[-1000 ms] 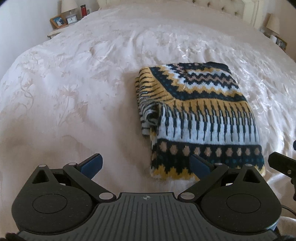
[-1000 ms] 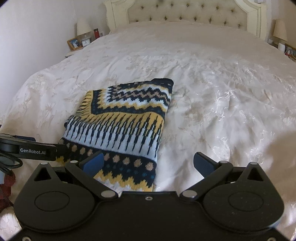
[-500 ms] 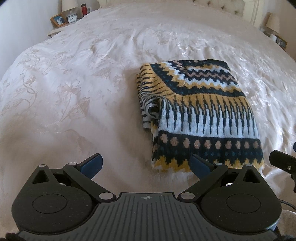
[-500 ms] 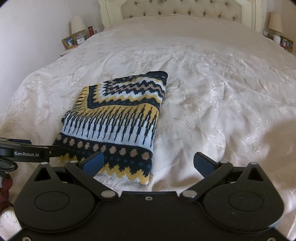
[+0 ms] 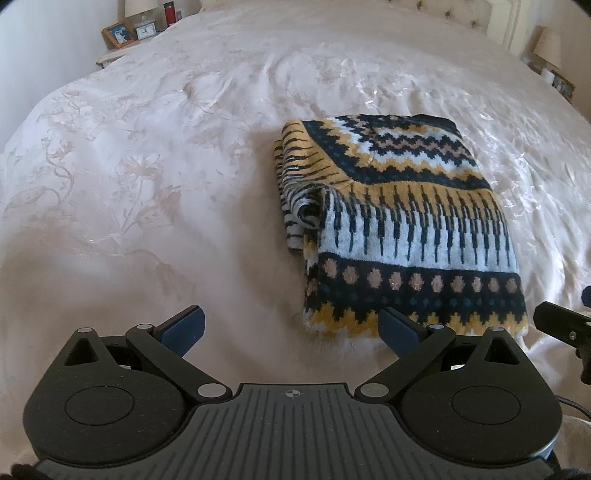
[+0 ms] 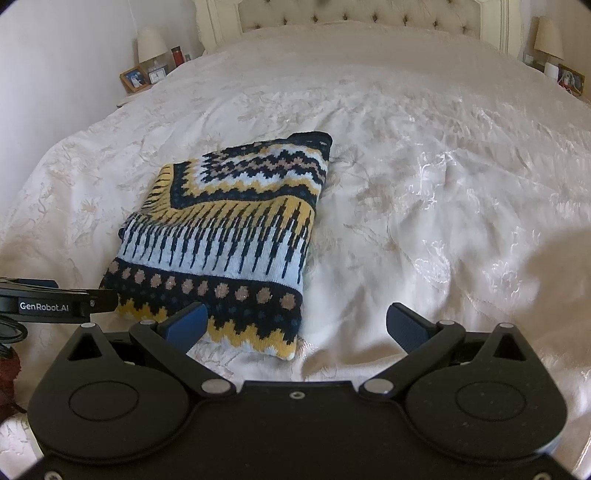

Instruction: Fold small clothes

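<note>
A patterned knit sweater [image 5: 399, 221] in navy, yellow, white and tan lies folded into a rectangle on the bed; it also shows in the right wrist view [image 6: 229, 236]. My left gripper [image 5: 291, 325] is open and empty, just short of the sweater's near left corner. My right gripper [image 6: 295, 325] is open and empty, at the sweater's near right corner. Each gripper's body shows at the edge of the other's view, the right gripper [image 5: 561, 325] and the left gripper [image 6: 55, 301].
The cream embroidered bedspread [image 5: 147, 184] covers the whole bed. A tufted headboard [image 6: 369, 14] stands at the far end. Nightstands with lamps, photo frames [image 6: 135, 78] and a red bottle flank the bed.
Both grippers have drawn back from the sweater and risen slightly; the sweater sits farther from the fingers. Both stay open.
</note>
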